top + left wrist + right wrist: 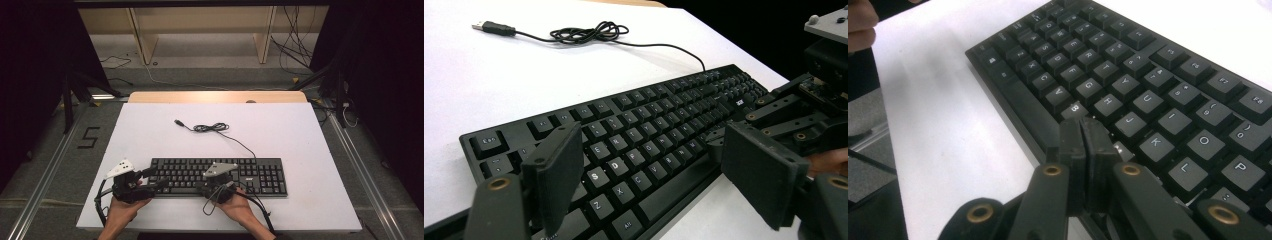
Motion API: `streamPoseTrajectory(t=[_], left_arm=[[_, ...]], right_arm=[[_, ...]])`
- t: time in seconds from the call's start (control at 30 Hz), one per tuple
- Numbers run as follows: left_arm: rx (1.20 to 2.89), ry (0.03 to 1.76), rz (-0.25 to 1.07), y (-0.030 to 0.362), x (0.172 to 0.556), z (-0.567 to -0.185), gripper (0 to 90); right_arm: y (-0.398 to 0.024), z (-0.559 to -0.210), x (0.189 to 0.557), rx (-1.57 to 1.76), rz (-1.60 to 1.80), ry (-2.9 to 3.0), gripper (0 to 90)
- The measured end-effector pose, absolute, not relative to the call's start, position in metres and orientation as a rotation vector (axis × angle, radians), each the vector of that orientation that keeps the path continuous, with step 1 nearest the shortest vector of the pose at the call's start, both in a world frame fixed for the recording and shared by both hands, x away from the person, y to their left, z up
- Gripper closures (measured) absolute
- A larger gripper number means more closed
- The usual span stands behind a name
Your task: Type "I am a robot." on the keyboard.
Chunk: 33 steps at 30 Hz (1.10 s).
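Left claw (649, 170): stood wide open over the keyboard (634, 145), gripping nothing.
Right claw (1082, 150): was squeezed closed, empty, its tip just above the keys.

Black keyboard (220, 176), white-lettered keys, on white table (300, 135).
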<state>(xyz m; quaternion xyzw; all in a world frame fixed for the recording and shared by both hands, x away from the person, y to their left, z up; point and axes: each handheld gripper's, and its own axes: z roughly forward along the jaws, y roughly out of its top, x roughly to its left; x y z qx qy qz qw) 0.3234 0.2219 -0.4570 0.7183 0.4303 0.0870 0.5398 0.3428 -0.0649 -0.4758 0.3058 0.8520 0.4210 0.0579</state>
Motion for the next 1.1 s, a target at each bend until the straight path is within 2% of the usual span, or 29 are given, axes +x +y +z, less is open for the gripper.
streamPoseTrajectory(t=[0.97,1.1], left_arm=[[1.721,1.022,0.22,0.2225,0.3224,-0.4576,24.7],[1.719,1.025,0.223,0.2232,0.3232,-0.4579,24.7]], right_arm=[[-0.064,-0.4839,0.3423,0.959,1.205,2.597,90.0],[-0.0676,-0.4819,0.3438,0.993,1.272,2.585,86.3]])
